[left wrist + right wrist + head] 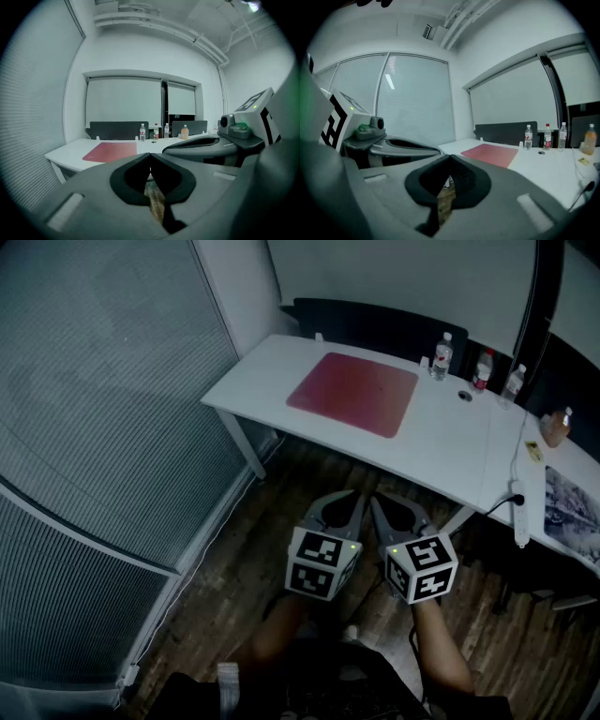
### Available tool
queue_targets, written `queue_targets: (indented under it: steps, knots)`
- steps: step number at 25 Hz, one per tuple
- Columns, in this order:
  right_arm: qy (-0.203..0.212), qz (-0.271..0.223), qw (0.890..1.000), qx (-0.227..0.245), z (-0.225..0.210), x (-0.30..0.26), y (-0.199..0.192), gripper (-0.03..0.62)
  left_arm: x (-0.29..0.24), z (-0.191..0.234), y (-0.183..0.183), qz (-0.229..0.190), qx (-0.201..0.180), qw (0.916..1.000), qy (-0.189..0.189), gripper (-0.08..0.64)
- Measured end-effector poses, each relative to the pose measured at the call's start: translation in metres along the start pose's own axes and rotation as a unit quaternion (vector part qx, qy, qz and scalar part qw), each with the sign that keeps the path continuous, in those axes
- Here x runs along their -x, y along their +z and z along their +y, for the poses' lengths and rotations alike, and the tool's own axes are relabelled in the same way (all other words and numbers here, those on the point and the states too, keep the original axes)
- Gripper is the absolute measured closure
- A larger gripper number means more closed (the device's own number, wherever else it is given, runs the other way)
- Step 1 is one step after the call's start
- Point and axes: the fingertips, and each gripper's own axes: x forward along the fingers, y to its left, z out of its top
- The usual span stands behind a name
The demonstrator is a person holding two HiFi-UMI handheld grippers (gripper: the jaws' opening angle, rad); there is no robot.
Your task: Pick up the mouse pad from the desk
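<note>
Red mouse pad [353, 393] lies well beyond both jaws.

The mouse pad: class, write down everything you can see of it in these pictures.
The mouse pad is a large, thin, dull red sheet, roughly square with rounded corners, matte like cloth. It lies flat on the white desk, near its left end in the head view. Nothing rests on it; only the desk touches it.

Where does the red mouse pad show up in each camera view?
Head view: mouse pad in the upper middle, on the white desk.
Left gripper view: mouse pad left of centre.
Right gripper view: mouse pad just right of centre.
Shared landmark: the clear bottle by the pad's far corner.
</note>
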Motion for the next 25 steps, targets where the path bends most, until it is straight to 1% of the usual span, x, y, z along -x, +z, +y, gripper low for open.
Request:
queue_targets:
  steps: [6,13,17,25]
  knots:
    - [0.005,-0.001,1.000,0.005,0.002,-0.006,0.000,0.591,-0.004,0.005,-0.001,0.001,0.004,1.0000,0.001,0.554]
    - [-0.001,0.002,1.000,0.002,-0.003,-0.034,0.003,0.591,-0.019,0.030,-0.002,0.004,0.008,0.9999,-0.007,0.554]
    - [-0.009,0.004,1.000,-0.001,-0.009,-0.062,0.007,0.591,-0.035,0.055,-0.001,0.006,0.011,0.9998,-0.016,0.554]
    - [-0.027,0.021,0.999,-0.008,-0.013,-0.139,0.017,0.591,-0.067,0.129,0.002,0.013,0.018,0.9989,-0.041,0.554]
